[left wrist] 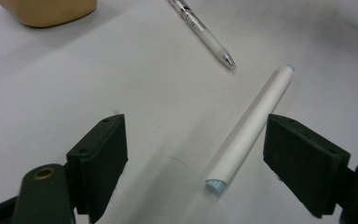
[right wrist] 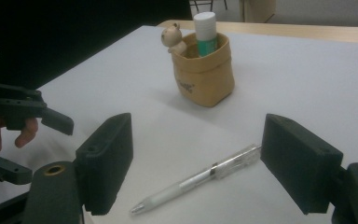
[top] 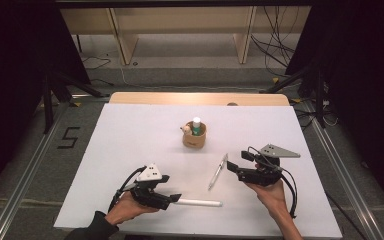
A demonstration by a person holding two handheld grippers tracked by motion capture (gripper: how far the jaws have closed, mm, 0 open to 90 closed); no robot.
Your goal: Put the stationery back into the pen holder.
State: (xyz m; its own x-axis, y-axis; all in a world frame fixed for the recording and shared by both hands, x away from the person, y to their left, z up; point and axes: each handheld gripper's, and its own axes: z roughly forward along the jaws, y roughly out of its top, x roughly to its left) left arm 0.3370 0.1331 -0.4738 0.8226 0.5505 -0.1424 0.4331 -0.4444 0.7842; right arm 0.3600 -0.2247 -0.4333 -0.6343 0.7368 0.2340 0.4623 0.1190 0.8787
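Observation:
A tan pouch (top: 194,137) stands mid-table and holds a green-and-white glue stick (top: 196,124) and a small wooden bear (top: 185,129). A clear pen (top: 218,171) lies to its right front. My right gripper (top: 234,165) is open, its jaws on either side of the pen's (right wrist: 200,179) back end without touching it. A white marker (top: 197,202) lies near the front edge. My left gripper (top: 174,199) is open around the marker's (left wrist: 249,128) near end, which lies closer to the right jaw. The pouch (right wrist: 204,77) stands beyond the pen.
The white table top (top: 130,140) ends in a wooden strip (top: 200,98) at the far side. Black stands and cables sit on the floor around it. A corner of the pouch (left wrist: 46,11) and the pen (left wrist: 205,35) lie beyond the left jaws.

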